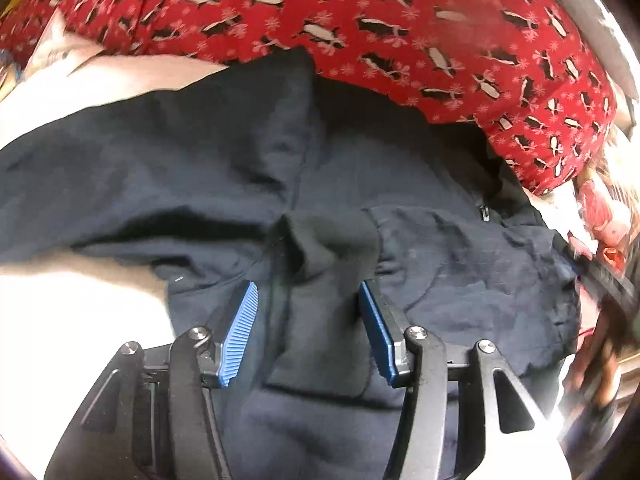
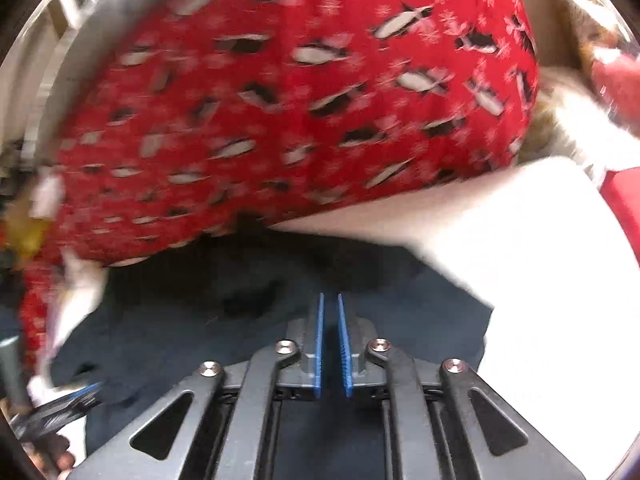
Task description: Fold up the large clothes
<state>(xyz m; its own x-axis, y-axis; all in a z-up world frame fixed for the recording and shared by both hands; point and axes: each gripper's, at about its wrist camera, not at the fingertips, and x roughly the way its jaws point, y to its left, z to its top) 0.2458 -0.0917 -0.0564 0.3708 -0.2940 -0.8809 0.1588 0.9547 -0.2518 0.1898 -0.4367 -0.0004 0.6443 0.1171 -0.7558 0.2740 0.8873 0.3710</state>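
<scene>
A dark navy garment [image 1: 160,168] lies rumpled on a white surface [image 1: 80,312], with a darker fold [image 1: 332,236] on top near its middle. My left gripper [image 1: 308,300] hangs over it, open; a ridge of the cloth runs between the blue pads [image 1: 242,324], which stand clear of it. In the right wrist view my right gripper [image 2: 330,308] is just above the same navy garment [image 2: 200,320]. Its pads [image 2: 319,344] are a narrow slit apart with nothing pinched. The left gripper's blurred fingers [image 2: 80,394] show at lower left.
A red cloth printed with penguins [image 1: 400,20] [image 2: 300,100] lies bunched behind the garment and overlaps its far edge. Pink and red items [image 1: 600,216] sit at the right. White surface [image 2: 540,260] borders the garment on the right.
</scene>
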